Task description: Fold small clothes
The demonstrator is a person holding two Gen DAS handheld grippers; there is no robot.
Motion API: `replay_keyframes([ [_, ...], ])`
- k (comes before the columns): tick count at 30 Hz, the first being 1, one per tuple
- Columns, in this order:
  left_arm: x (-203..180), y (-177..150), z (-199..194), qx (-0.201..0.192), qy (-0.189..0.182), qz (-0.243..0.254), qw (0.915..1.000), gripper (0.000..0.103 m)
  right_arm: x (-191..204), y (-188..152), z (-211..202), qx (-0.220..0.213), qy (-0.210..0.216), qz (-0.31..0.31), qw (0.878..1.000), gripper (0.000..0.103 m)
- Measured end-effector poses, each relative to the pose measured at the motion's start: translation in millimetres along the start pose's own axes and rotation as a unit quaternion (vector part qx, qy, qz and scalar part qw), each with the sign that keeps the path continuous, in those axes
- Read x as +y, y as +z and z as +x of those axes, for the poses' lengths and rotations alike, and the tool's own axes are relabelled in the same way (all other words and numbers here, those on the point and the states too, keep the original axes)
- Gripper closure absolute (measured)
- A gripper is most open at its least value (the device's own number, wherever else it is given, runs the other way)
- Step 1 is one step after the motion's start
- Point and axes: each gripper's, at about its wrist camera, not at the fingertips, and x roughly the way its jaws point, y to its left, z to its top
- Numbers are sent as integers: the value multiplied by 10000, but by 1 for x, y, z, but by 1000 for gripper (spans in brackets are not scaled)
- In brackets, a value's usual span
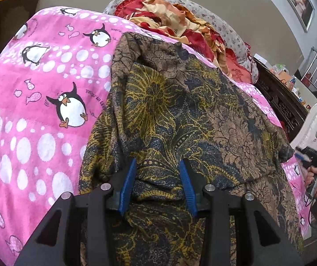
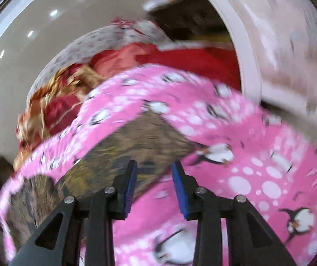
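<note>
Both tools stood spread and empty, the left gripper poised over the patterned garment spread on the pink penguin blanket, the right gripper off its edge, seemingly readying a fold.

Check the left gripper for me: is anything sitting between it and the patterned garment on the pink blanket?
Nothing visible. The left gripper is open right over the brown and yellow patterned garment, with only that fabric showing between its blue pads. The garment lies directly on the pink penguin blanket.

Both wrist views look close down at the pink blanket, sharing the patterned garment.
</note>
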Motion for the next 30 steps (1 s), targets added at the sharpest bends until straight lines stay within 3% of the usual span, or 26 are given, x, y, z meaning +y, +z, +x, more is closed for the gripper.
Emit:
replay_keyframes([
  [2, 0, 1, 1, 5, -5, -12, 10000, 83, -16, -4, 16, 124, 6, 320, 9994, 79],
  [8, 0, 2, 2, 22, 34, 16, 10000, 83, -20, 5, 41, -174, 209, 633, 9976, 90],
  [12, -1, 1, 3, 21, 35, 19, 10000, 83, -19, 14, 27, -270, 191, 469, 9984, 94],
  [16, 0, 2, 3, 20, 16, 3, 10000, 83, -14, 26, -19, -647, -11, 164, 9978, 95],
  [20, -1, 2, 3, 17, 0, -8, 10000, 83, 7, 54, -98, -1254, -27, -336, 9915, 95],
  [25, 2, 2, 2, 2, -72, -62, 10000, 83, 48, 87, -201, -2205, -276, -1135, 9684, 95],
  [28, 5, 2, 1, -9, -131, -109, 9999, 83, 81, 94, -230, -2522, -481, -1580, 9535, 95],
  [30, 6, 2, 1, -16, -157, -128, 9998, 83, 101, 93, -228, -2398, -286, -1739, 9547, 95],
])
